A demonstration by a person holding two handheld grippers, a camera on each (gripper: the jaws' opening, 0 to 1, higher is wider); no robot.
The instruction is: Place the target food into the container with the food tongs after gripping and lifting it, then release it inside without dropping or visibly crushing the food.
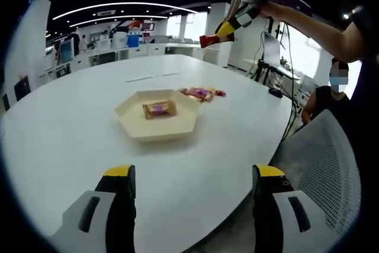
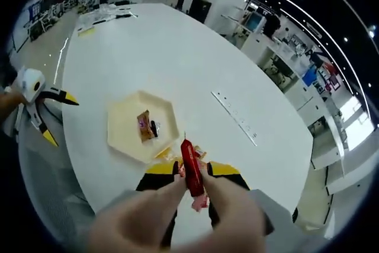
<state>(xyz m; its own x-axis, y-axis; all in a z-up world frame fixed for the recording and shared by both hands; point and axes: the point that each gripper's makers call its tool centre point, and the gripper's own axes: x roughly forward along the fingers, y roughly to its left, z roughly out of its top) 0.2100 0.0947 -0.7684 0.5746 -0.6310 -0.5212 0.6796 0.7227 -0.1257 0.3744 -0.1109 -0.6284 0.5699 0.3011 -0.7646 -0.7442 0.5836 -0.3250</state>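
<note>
1 cream hexagonal shallow tray (image 1: 137, 128) sits on the white oval surface (image 1: 71, 134), and 1 wrapped snack in an orange-brown packet (image 1: 159, 109) lies inside it. Just beyond the tray, apart from it, a small heap of pink and red wrapped snacks (image 1: 201, 93) rests on the surface — too small to count. The left gripper (image 1: 192, 176) hovers near the surface edge with its 2 yellow-tipped jaws wide apart and nothing between them.

The right gripper view looks down from high above: the right gripper (image 2: 192, 170) has its 2 yellow-tipped jaws closed on the red food tongs (image 2: 190, 167), whose tips carry nothing that can be made out, over the heap beside the tray. The left gripper view adds a person's arm (image 1: 308, 25) raising that gripper high — plus a grey mesh chair (image 1: 325, 164) and 1 seated person (image 1: 331, 96).
</note>
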